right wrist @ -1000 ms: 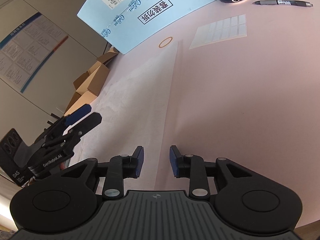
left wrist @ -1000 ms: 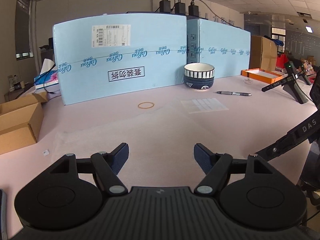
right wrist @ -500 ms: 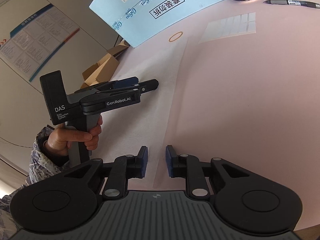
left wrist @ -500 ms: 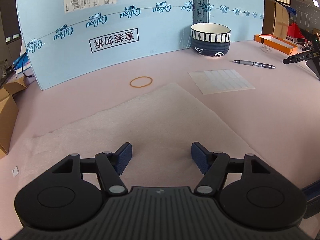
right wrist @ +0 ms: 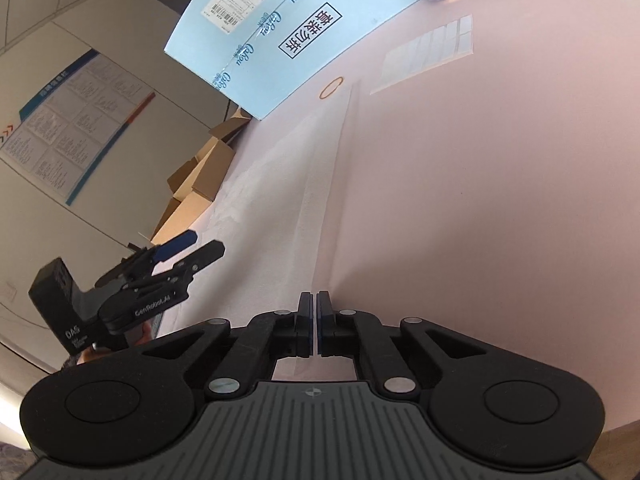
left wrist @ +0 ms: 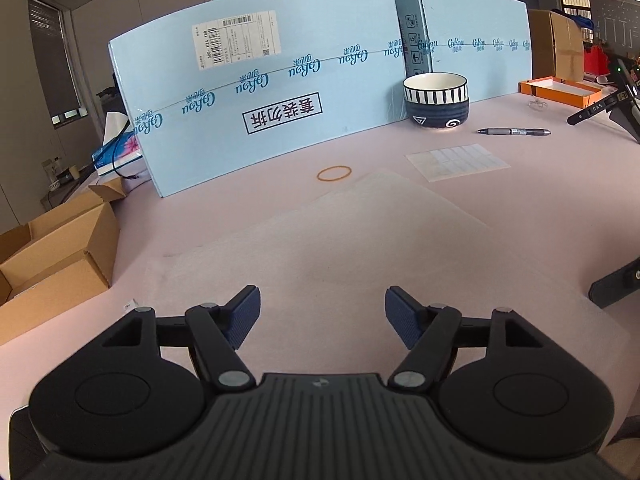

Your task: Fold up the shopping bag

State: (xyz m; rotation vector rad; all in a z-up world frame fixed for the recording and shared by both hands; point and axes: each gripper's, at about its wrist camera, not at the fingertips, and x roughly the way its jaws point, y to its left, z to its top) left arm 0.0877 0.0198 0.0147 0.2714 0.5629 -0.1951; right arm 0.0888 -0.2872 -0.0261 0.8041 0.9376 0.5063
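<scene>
A thin translucent white shopping bag lies flat on the pink table; in the right wrist view it runs as a long strip away from me. My left gripper is open and empty, held just above the bag's near edge. It also shows in the right wrist view, at the left over the bag's side. My right gripper is shut on the bag's near right edge, with the film passing between its pads.
A large light blue carton stands across the back of the table. Before it lie a rubber band, a striped bowl, a pen and a white label sheet. Open cardboard boxes stand off the left edge.
My right gripper has closed onto the bag's edge. My left gripper has drawn back and tilted up, staying open.
</scene>
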